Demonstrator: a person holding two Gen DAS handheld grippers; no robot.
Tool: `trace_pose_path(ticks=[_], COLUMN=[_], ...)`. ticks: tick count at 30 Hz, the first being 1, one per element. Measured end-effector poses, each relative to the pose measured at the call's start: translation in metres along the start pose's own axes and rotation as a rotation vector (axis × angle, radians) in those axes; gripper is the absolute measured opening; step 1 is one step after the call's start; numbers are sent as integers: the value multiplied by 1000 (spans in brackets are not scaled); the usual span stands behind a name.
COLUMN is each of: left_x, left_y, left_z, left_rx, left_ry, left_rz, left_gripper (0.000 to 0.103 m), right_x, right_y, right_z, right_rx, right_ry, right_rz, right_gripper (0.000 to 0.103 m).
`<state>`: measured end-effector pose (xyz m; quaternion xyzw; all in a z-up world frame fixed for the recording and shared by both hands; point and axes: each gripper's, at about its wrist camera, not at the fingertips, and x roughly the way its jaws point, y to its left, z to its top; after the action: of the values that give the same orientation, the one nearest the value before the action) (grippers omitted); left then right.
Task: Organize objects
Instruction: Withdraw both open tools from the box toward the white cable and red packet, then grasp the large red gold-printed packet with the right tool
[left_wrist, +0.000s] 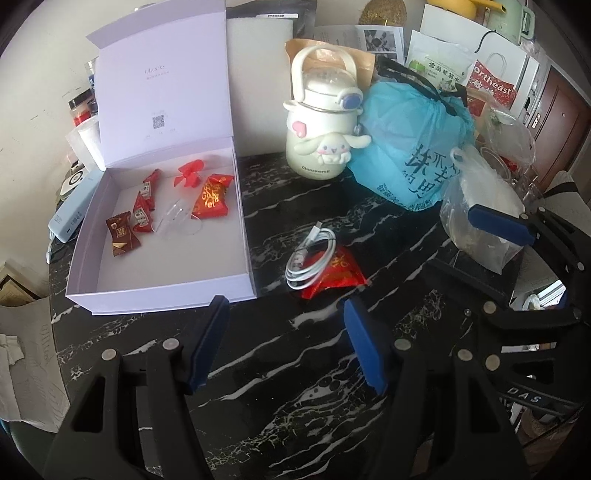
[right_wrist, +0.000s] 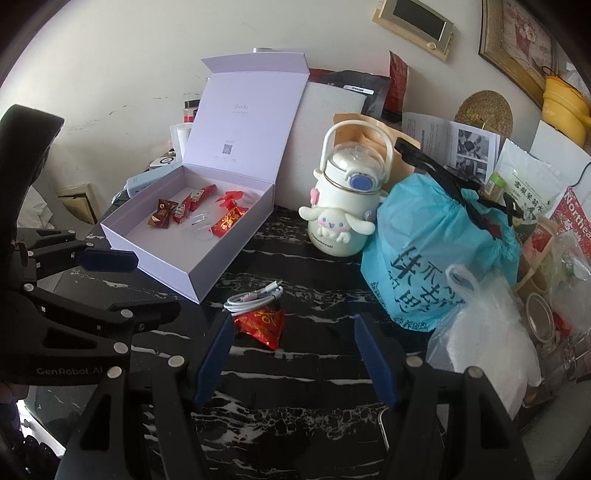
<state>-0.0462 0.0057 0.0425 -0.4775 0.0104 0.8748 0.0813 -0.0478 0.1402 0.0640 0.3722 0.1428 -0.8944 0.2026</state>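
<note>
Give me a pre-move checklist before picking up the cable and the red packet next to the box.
1. Left gripper jaws open and empty: ok.
2. Right gripper jaws open and empty: ok.
3. White cable free to lift: ok, it lies coiled on top of the red packet, nothing over it.
4. Red packet free to lift alone: not ok, the cable rests on it.
5. Lavender box open, floor space left: ok, lid up, front half bare.
6. Path to the box clear of the cream bottle: ok, it stands further back.
</note>
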Motion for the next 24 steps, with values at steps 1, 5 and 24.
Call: trace_pose_path(ticks=[1,5,24], left_x=[1,7,48], left_y=[-1,-4,-2], left_z=[-2,-9,-38], left_rx=[0,-10,-43], left_ry=[4,10,73], left_rz=[-2,3,-42], left_gripper=[66,69,69], right_x=[1,5,49], right_y=[-1,-5,-10], right_z=[-3,-15,-51], right_rx=[6,31,76], right_ry=[5,27,106], right_rz=[-1,-5,55], right_gripper=[68,68,68])
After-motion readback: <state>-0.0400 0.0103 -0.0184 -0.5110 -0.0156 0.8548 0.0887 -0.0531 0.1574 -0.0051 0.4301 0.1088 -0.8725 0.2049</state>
